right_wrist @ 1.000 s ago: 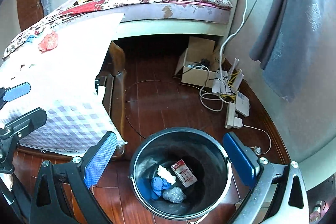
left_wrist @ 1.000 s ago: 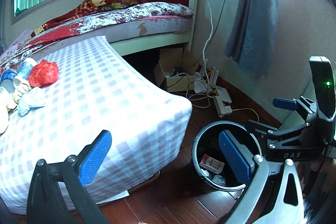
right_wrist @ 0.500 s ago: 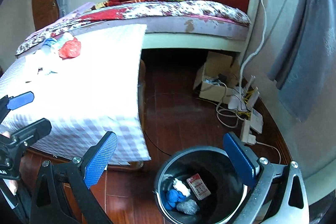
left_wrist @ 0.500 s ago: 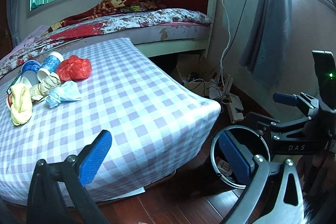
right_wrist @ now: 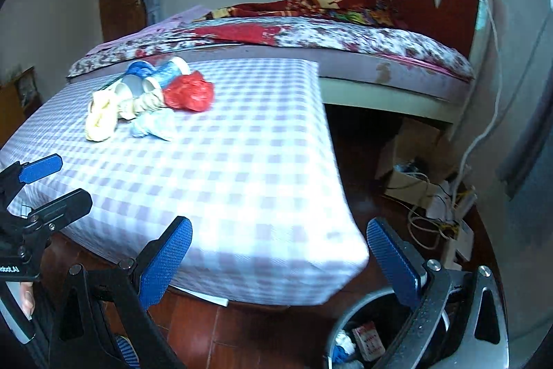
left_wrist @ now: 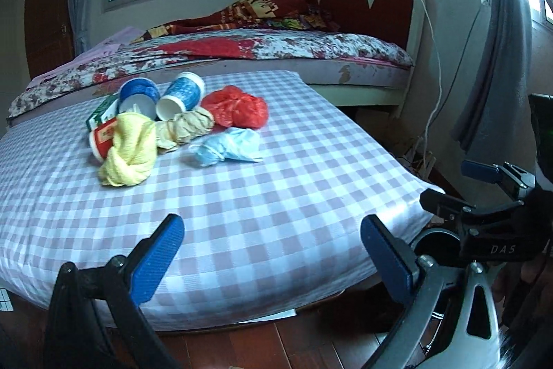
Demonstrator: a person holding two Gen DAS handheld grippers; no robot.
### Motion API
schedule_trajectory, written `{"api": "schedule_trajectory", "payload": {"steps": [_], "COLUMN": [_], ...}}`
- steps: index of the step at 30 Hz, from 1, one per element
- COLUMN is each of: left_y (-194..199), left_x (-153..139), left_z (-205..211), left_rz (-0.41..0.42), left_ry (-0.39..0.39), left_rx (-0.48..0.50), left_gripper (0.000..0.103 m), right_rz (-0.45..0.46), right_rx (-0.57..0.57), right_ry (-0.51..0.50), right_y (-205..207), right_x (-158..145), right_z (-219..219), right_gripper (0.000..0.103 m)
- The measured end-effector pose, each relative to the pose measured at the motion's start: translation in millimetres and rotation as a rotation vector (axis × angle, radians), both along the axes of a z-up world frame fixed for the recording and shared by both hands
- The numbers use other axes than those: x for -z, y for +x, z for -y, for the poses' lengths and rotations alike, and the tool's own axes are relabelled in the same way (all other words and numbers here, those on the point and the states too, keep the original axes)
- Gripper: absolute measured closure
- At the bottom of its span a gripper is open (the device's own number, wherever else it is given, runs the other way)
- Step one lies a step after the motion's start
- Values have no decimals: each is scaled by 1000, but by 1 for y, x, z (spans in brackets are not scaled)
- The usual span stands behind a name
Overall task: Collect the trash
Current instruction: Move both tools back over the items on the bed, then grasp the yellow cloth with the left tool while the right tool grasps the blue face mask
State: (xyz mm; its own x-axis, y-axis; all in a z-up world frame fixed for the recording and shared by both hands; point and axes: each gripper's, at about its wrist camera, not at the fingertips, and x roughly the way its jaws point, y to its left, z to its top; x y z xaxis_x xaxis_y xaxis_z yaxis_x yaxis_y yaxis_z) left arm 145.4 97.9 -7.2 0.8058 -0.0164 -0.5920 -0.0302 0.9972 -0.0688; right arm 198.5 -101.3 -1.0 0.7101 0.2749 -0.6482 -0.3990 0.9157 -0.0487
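Trash heaped on the checked table, both grippers empty.

On the checked tablecloth [left_wrist: 276,189], from left to right: a red-and-white paper cup [left_wrist: 102,139] on its side touching a knotted yellow cloth [left_wrist: 129,153], two blue cups [left_wrist: 162,95] tipped over behind, a crumpled beige wad [left_wrist: 185,128], a red plastic bag [left_wrist: 236,111], and a pale blue face mask [left_wrist: 230,149] just in front. The left gripper [left_wrist: 273,261] and right gripper [right_wrist: 280,260] hover near the table's front edge, jaws spread wide. The trash bin [right_wrist: 349,317] sits on the floor at the right, holding a small red-and-white box [right_wrist: 368,339].
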Motion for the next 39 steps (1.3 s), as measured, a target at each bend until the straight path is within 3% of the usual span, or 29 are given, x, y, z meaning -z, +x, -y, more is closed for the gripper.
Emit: {"api": "schedule_trajectory", "payload": {"steps": [16,18,23,25,29,39], "left_y": [-15,-10,14,22,39,78], "left_x": [7,10,17,17,18,26], "left_z": [-128,-138,-149,-151,-153,-162], "left_rz": [-10,-21,-58,-63,-71,-107], "left_ry": [-21,-35,-29,-23,-21,-24], "left_rx": [-229,-235,-220,-212,-199,-180], "left_gripper": [2,5,17,18,18,18], "right_rz": [36,21,-24,-36,-91,-164], "right_rx": [-192,-183,-186,-187,-200,-215], "right_ry": [-10,-38,3,13,23,-7], "right_y": [22,30,55,63,78,113], "right_x": [7,8,4,5,14,30], "right_z": [-130,-141,-159,-166,-179,-198], "right_gripper": [1,1,1,1,16,22]}}
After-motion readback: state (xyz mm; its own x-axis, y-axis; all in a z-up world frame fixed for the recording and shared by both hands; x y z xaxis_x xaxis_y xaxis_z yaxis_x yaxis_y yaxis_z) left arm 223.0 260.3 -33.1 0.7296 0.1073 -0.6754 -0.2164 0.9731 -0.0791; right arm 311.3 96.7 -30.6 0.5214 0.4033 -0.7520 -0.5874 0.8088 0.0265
